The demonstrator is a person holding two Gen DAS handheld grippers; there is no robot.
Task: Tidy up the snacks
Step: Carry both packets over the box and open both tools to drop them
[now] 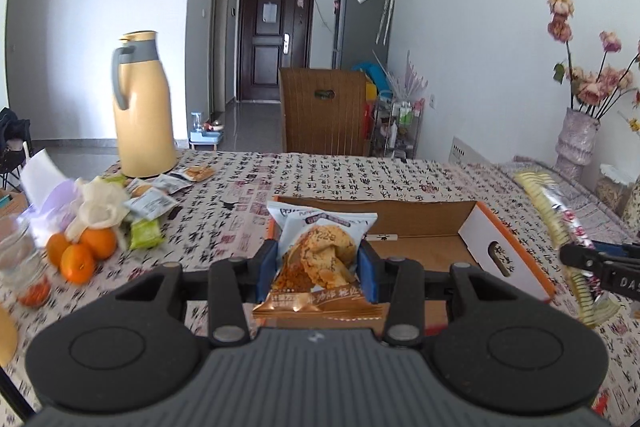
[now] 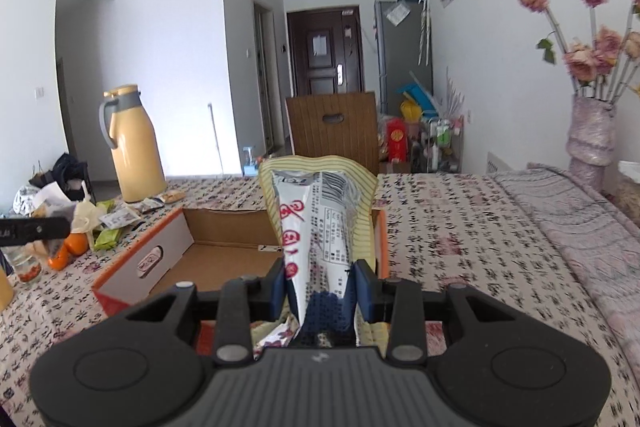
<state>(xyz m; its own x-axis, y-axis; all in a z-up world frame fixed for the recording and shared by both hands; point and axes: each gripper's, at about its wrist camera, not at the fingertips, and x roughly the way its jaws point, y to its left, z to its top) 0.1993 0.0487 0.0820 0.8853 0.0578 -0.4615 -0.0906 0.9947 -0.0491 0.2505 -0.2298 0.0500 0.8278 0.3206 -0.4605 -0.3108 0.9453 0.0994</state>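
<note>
Snacks sit in both claws: the left gripper [image 1: 317, 269] clamps a biscuit packet [image 1: 320, 255] upright between its blue pads, and the right gripper [image 2: 323, 287] pinches a long striped wafer pack [image 2: 320, 223]. The open cardboard box [image 2: 224, 247] lies just ahead of and below each claw. More loose packets [image 1: 156, 201] lie far left, near the yellow thermos [image 1: 142, 107].

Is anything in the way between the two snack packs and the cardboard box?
Nothing visible. The cookie pack and the long striped pack are held right by the open box, whose visible floor looks bare.
</note>
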